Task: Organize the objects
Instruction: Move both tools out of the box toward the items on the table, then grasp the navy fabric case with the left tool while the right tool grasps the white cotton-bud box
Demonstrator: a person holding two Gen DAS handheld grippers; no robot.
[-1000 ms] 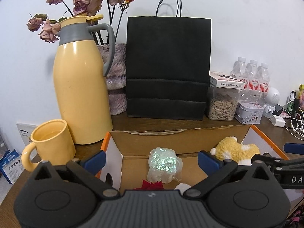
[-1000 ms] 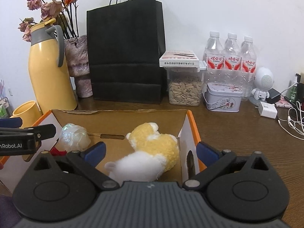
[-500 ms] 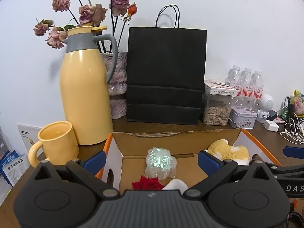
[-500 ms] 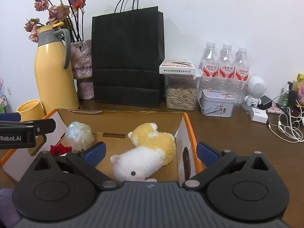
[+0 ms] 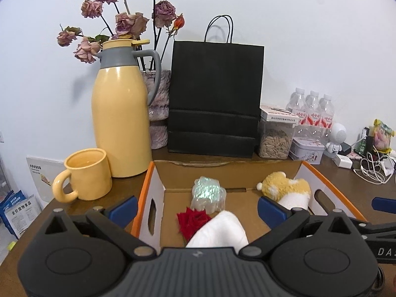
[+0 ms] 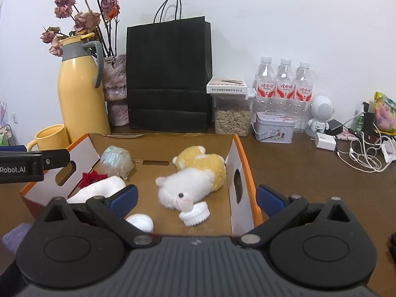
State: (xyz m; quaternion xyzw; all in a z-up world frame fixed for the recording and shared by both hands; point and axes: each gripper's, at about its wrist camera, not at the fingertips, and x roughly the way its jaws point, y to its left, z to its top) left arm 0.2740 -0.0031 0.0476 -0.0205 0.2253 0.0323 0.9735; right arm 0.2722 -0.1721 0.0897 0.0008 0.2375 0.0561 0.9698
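Right now your 2 grippers are both spread wide and empty: the left gripper [image 5: 196,204] hangs over the near-left part of the cardboard box [image 6: 243,156], the right gripper [image 6: 196,194] over its near-right wall. Inside lie the plush toy [image 6: 195,175], red flower [image 6: 92,177], iridescent bundle [image 6: 116,159] and what look like 2 white caps. A careless reach could clip that wall and drag the box toward the yellow mug [image 5: 85,174].

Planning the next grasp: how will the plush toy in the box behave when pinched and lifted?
The plush toy looks fluffy and soft, so it will probably squash between the jaws and sag. It seems light. Lying on its side in the cardboard box, it is unlikely to roll.
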